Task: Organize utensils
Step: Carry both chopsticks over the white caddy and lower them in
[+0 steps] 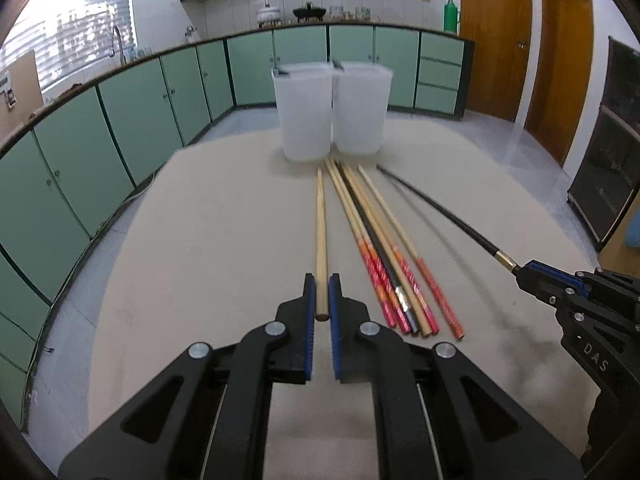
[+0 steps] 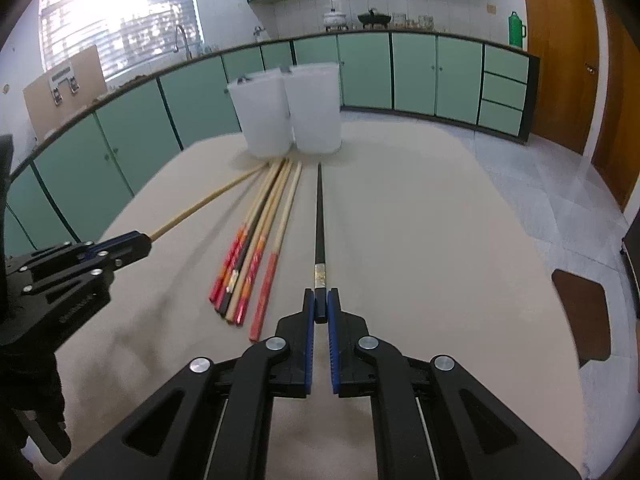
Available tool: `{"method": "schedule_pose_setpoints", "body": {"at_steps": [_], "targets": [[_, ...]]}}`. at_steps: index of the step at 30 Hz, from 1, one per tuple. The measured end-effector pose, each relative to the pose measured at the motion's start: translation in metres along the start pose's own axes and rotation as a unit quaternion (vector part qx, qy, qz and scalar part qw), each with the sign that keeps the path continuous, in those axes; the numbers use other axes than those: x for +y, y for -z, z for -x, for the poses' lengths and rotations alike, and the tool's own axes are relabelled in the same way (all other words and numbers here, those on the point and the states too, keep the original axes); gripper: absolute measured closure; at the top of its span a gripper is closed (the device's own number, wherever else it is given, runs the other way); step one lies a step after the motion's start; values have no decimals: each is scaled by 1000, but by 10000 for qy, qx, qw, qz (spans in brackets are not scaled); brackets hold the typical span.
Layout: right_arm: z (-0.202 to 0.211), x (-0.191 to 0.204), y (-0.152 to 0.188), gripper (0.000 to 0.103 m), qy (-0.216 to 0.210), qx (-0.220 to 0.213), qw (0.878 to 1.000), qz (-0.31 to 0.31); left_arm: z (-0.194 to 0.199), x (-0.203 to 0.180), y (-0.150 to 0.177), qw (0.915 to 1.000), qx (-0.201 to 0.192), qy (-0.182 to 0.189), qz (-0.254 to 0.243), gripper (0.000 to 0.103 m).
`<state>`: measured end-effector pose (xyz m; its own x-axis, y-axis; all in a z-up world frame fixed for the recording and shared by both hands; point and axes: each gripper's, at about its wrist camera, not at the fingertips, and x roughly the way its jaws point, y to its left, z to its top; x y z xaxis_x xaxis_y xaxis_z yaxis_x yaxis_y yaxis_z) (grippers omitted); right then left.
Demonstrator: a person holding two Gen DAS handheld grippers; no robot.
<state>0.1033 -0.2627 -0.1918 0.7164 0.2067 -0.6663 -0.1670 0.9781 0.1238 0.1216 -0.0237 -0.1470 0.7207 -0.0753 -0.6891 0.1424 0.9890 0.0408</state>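
My left gripper (image 1: 321, 280) is shut on the butt end of a plain wooden chopstick (image 1: 321, 224), which points toward two white translucent containers (image 1: 332, 110) at the table's far side. In the right wrist view the same gripper (image 2: 146, 242) holds that chopstick (image 2: 208, 200) at the left. My right gripper (image 2: 321, 294) is shut on a black chopstick (image 2: 319, 216) with a gold band; it shows again as the right gripper (image 1: 520, 270) with the black chopstick (image 1: 436, 210). Between the two lies a bundle of several red-handled chopsticks (image 1: 384, 248), with a black one among them.
The beige table (image 1: 200, 240) has its left edge beside green kitchen cabinets (image 1: 80, 152). A dark chair seat (image 2: 580, 316) stands off the table's right edge. Wooden doors (image 1: 496, 32) are at the far right. Both containers (image 2: 294, 110) stand just past the chopstick tips.
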Motion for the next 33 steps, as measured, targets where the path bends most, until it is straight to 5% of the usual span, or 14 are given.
{"method": "schedule_pose_setpoints", "body": {"at_steps": [16, 33], "targets": [[49, -2, -95, 97, -271, -825, 9961, 186, 57, 21, -83, 9934, -1124, 158, 166, 97], [59, 10, -219, 97, -655, -1144, 9889, 679, 61, 39, -167, 9852, -1545, 672, 313, 97]]}}
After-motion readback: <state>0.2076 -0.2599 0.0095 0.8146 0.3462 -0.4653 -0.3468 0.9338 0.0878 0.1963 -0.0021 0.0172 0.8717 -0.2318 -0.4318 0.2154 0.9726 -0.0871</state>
